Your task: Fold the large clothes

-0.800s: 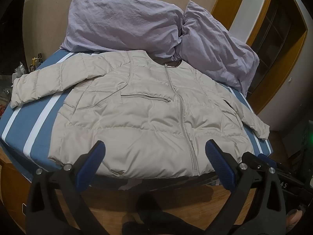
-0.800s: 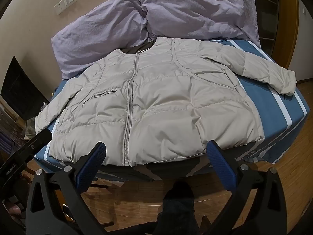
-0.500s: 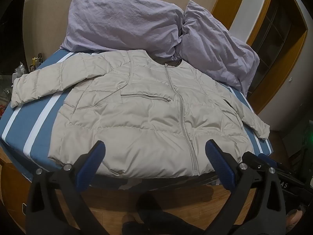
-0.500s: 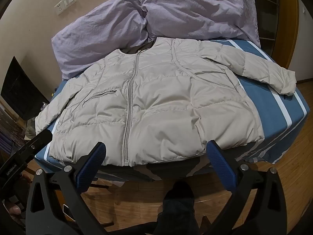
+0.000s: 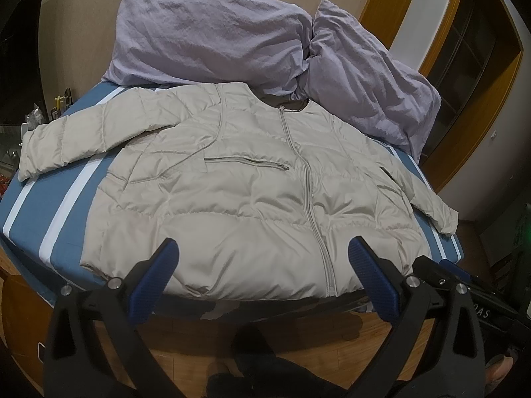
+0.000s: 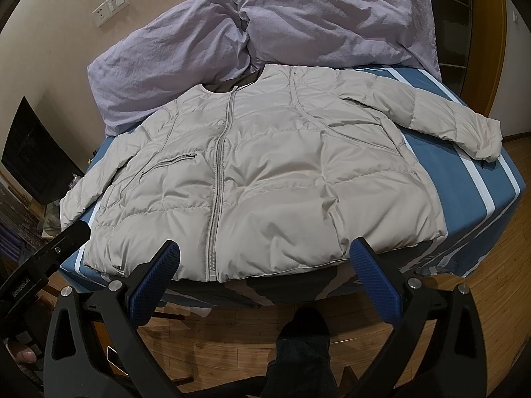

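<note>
A: Jacket (image 5: pixel 252 192) first: it lies flat and zipped, front up, across the bed (image 5: pixel 39 199), hem along the near edge, collar against the 2 pillows (image 5: pixel 212 39) at the far edge.

B: Both our claws are spread wide and pinch nothing. The left gripper (image 5: pixel 262 262) and the right gripper (image 6: pixel 264 262) hover off the near edge, above the hem.

A: We judge the sleeves come first. The left sleeve (image 5: pixel 66 146) reaches the bed's left edge; the right sleeve (image 6: pixel 458 122) lies toward the right edge.

B: We should pinch each cuff through the full padding, since the slick fabric may slip, then lay it across the chest.
</note>
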The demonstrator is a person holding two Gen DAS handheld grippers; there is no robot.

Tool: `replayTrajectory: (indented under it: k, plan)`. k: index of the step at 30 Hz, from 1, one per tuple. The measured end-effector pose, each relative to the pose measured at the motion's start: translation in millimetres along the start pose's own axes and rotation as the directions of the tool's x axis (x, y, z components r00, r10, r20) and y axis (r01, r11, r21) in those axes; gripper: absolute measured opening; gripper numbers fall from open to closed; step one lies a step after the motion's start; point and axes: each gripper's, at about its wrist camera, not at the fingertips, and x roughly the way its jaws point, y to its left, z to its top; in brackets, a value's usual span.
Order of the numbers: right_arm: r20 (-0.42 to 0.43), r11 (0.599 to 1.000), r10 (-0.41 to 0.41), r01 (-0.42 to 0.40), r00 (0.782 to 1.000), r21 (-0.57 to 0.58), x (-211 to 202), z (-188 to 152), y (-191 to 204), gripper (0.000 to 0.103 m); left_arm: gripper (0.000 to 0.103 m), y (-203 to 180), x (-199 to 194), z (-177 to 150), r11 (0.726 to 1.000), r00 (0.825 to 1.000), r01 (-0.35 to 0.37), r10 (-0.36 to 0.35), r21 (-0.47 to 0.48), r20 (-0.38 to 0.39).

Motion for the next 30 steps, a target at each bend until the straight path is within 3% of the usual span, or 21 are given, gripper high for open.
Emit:
replayTrajectory:
  k: [30]
  plan:
    - [0.000,1.000,0.004,-0.004,1.000,0.003,1.6,1.1,-2.9,0.102,0.101,0.2,-0.1,-0.4,1.000,1.000,-0.003,0.003,0.001,-0.007]
